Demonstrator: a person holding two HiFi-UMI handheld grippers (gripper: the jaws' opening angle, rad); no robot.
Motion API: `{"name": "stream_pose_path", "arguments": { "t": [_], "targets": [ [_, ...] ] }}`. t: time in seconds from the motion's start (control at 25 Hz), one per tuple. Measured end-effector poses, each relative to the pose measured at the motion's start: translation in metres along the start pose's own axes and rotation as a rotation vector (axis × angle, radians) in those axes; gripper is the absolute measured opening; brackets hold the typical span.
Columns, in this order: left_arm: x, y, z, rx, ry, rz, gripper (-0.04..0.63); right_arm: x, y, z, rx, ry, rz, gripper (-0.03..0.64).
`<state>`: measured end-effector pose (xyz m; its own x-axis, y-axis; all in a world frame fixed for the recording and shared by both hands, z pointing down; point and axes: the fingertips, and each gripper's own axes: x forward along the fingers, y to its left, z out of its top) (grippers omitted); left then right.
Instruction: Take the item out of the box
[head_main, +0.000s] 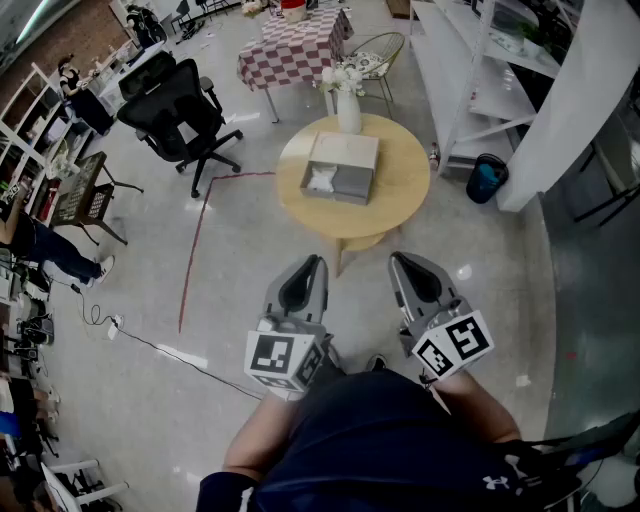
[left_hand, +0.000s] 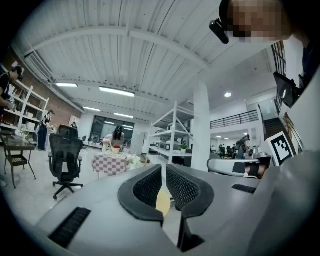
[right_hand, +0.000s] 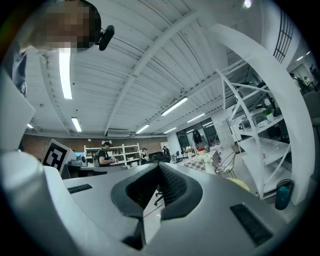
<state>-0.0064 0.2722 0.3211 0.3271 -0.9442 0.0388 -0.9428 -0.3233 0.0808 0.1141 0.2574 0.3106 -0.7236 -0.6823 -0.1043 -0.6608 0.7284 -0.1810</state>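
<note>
A round wooden table (head_main: 400, 175) stands ahead of me on the floor. On it lies an open grey box (head_main: 347, 152), lid folded back, with a white item (head_main: 322, 180) in its left half. Both grippers are held low near my body, well short of the table. My left gripper (head_main: 313, 263) points toward the table with its jaws shut and empty; in the left gripper view (left_hand: 162, 169) only a thin sliver of the table top shows between the pads. My right gripper (head_main: 400, 261) is beside it, also shut and empty, as the right gripper view (right_hand: 159, 168) shows.
A white vase of flowers (head_main: 349, 108) stands on the table's far edge behind the box. A black office chair (head_main: 185, 115) is at the left, a checked-cloth table (head_main: 293, 45) and wire chair (head_main: 378, 52) behind, white shelving (head_main: 480, 70) and a blue bin (head_main: 486, 178) at the right.
</note>
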Motion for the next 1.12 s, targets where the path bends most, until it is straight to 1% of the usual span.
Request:
{"name": "stream_pose_path", "arguments": {
  "t": [0.24,0.6,0.72,0.96,1.12],
  "targets": [
    [0.003,-0.015,0.0,-0.002,-0.01,0.012,0.04,-0.013,-0.008,0.002,0.0,0.001,0.01,0.011],
    [0.007,-0.025,-0.005,0.0,0.003,0.009,0.04,-0.021,-0.015,-0.004,0.033,0.012,0.011,0.012],
    [0.008,-0.029,-0.006,-0.002,0.005,0.012,0.04,-0.026,-0.02,-0.002,0.025,0.014,0.005,0.012],
    [0.01,-0.023,-0.02,-0.02,0.038,0.018,0.04,-0.022,-0.025,-0.012,0.033,0.037,-0.001,0.011],
    [0.023,-0.017,-0.02,-0.024,0.04,0.009,0.04,-0.013,-0.032,-0.014,0.032,0.051,-0.01,0.011]
  ]
}}
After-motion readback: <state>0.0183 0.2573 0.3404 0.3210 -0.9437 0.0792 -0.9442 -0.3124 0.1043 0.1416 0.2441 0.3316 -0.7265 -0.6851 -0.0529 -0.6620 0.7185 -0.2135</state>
